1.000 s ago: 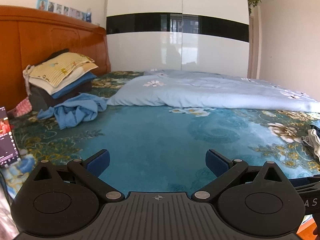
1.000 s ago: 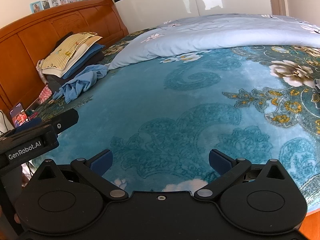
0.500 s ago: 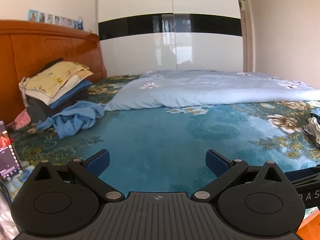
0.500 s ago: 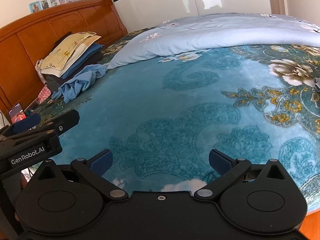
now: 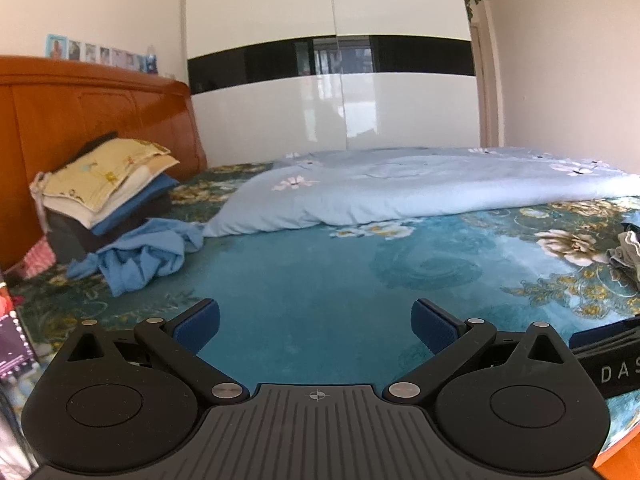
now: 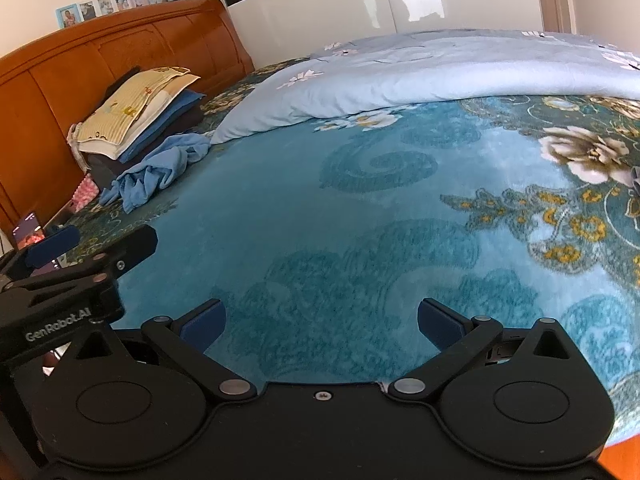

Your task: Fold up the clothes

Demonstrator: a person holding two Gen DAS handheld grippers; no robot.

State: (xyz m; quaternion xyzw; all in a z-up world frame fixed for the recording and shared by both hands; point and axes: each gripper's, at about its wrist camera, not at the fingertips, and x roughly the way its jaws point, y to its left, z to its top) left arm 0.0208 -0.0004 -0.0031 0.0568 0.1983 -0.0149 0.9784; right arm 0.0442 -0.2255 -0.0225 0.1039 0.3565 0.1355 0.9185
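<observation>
A crumpled light-blue garment lies on the bed at the left, in front of a stack of folded clothes; both also show in the right wrist view, the garment and the stack. A grey-white garment lies at the bed's right edge. My left gripper is open and empty above the blue bedspread, far from the garment. My right gripper is open and empty over the bedspread. The left gripper's body shows at the left of the right wrist view.
A light-blue duvet lies across the far half of the bed. A wooden headboard stands at the left, a white wardrobe behind. A lit phone stands at the bed's near left corner.
The left gripper has tilted upward and turned slightly, so more wall and wardrobe show. The right gripper has barely moved. Both stay open.
</observation>
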